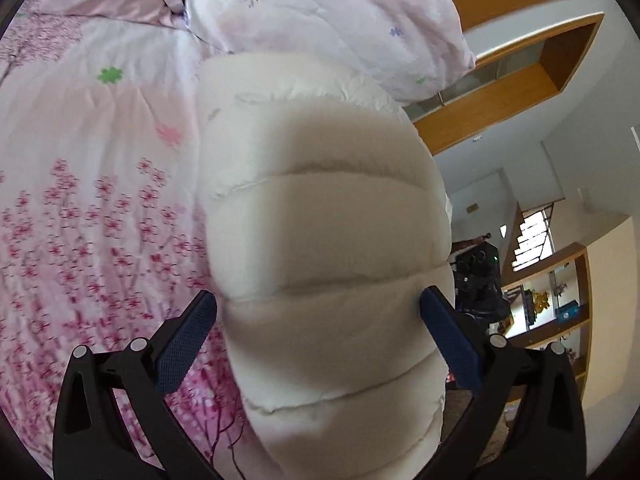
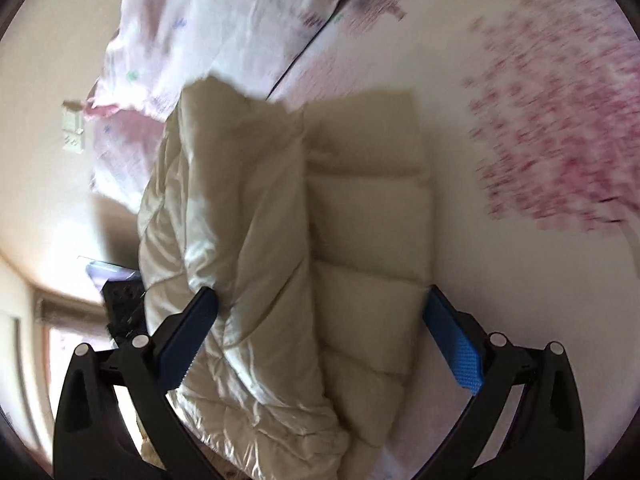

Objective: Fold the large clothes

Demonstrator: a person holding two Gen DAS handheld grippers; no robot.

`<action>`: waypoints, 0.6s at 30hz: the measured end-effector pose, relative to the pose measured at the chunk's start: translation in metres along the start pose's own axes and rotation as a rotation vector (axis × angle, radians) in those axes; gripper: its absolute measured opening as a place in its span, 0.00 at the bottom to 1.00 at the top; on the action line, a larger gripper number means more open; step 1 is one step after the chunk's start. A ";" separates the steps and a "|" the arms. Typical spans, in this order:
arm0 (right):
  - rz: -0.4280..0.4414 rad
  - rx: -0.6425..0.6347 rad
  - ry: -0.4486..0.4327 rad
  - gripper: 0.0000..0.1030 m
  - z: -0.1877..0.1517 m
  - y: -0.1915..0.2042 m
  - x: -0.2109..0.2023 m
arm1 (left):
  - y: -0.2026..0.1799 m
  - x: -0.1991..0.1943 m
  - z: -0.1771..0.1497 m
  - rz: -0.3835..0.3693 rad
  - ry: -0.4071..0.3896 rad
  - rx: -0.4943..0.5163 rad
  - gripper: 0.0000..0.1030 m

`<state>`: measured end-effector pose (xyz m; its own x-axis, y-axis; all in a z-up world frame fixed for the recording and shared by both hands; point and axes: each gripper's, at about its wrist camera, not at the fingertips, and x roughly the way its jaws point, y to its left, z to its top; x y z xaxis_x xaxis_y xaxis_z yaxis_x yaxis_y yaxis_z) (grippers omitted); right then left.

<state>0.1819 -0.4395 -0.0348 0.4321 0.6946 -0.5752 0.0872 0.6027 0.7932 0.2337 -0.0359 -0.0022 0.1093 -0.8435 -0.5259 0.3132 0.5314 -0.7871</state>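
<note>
My left tongs (image 1: 318, 320) and right tongs (image 2: 320, 320) both gape wide, gripping nothing; the cream quilted puffer jacket (image 1: 320, 240) lies between their fingers on the pink floral bedspread (image 1: 100, 220). Mid-fold, I judge; next I need a fresh edge.

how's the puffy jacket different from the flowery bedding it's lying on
The puffy jacket is plain cream; the flowery bedding is white and pink with printed blossoms. The jacket is thick, stitched into padded bands; the bedding lies mostly flat, bunched only at the far end. The jacket sits between the open jaws of both grippers; the bedding lies spread beneath it. Both are soft fabric.
</note>
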 end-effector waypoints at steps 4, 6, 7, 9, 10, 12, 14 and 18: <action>0.037 -0.070 0.071 0.98 -0.002 0.013 0.018 | -0.003 0.012 0.005 0.004 0.025 0.014 0.99; 0.044 -0.106 0.112 0.98 -0.003 0.021 0.028 | -0.004 0.017 0.006 0.003 0.030 0.014 0.99; 0.033 -0.126 0.122 0.98 -0.003 0.026 0.032 | -0.003 0.018 0.007 0.001 0.033 0.012 0.99; 0.019 -0.157 0.133 0.98 -0.004 0.034 0.040 | -0.002 0.021 0.007 -0.002 0.041 0.009 0.99; 0.028 -0.151 0.130 0.98 -0.003 0.035 0.042 | -0.001 0.023 0.008 -0.006 0.045 0.006 0.99; 0.058 -0.132 0.119 0.98 -0.001 0.035 0.045 | 0.002 0.025 0.007 -0.017 0.053 -0.006 0.99; 0.066 -0.129 0.109 0.97 0.000 0.036 0.048 | 0.006 0.030 0.007 -0.045 0.063 -0.033 0.97; 0.157 -0.067 0.125 0.59 -0.002 0.027 0.054 | 0.011 0.031 0.009 -0.088 0.058 -0.055 0.79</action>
<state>0.2056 -0.3846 -0.0449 0.3204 0.8230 -0.4692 -0.0338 0.5049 0.8625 0.2487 -0.0565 -0.0240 0.0288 -0.8818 -0.4707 0.2667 0.4606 -0.8466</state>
